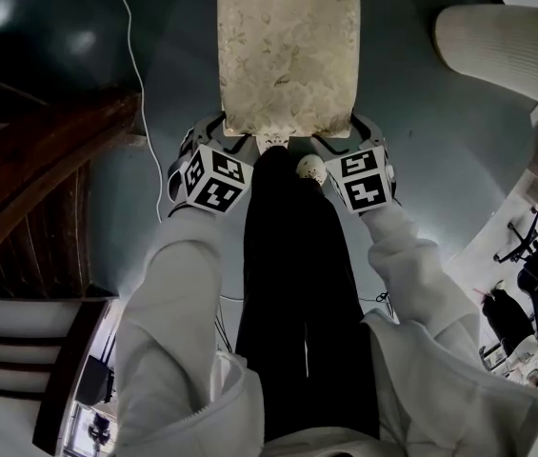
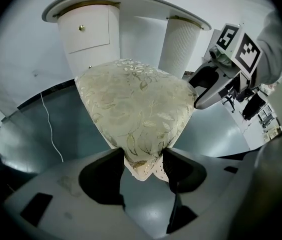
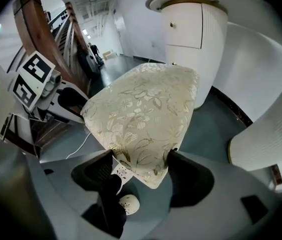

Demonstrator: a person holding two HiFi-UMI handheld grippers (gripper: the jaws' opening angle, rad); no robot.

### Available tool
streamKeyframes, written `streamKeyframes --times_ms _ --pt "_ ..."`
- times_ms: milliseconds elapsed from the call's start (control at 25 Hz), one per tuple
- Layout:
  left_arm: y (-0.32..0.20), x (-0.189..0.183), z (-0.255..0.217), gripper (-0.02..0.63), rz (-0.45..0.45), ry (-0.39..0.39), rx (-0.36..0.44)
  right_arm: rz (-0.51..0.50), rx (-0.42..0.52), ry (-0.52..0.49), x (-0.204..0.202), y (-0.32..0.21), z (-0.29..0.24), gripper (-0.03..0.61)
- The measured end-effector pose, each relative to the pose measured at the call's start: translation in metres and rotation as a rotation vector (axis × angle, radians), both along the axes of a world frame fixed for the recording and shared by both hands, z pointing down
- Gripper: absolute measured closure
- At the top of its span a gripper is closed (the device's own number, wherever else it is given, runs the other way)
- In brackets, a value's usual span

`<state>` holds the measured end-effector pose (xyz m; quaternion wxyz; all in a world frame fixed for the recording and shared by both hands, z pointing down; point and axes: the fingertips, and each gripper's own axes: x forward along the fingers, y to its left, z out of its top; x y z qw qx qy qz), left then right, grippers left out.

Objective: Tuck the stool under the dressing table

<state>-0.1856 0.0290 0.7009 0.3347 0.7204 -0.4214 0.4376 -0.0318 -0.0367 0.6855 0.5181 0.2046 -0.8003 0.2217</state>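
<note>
The left claw (image 2: 143, 156) and right claw (image 3: 141, 159) clamp the stool (image 1: 288, 46) by its soft cushion corners farthest from the dressing table (image 2: 88, 39); the fabric is likely slippery.

Count — stool (image 1: 288, 50): one; dressing table (image 2: 88, 31): one; grippers: two — left gripper (image 2: 141, 159), right gripper (image 3: 141, 161); white floor cable (image 1: 135, 65): one.

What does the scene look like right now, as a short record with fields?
stool: cream floral cushion, standing before the dressing table, not tucked under
left gripper: jaws closed on its near left corner
right gripper: jaws closed on its near right corner
cable: white, on the floor left of the stool
</note>
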Motion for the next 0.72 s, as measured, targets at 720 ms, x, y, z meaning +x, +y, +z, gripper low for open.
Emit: streamKeyframes --times_ms 720 --pt "-0.017 0.032 0.001 0.374 0.135 0.005 0.0 0.161 0.034 0.01 0.04 0.003 0.001 0.181"
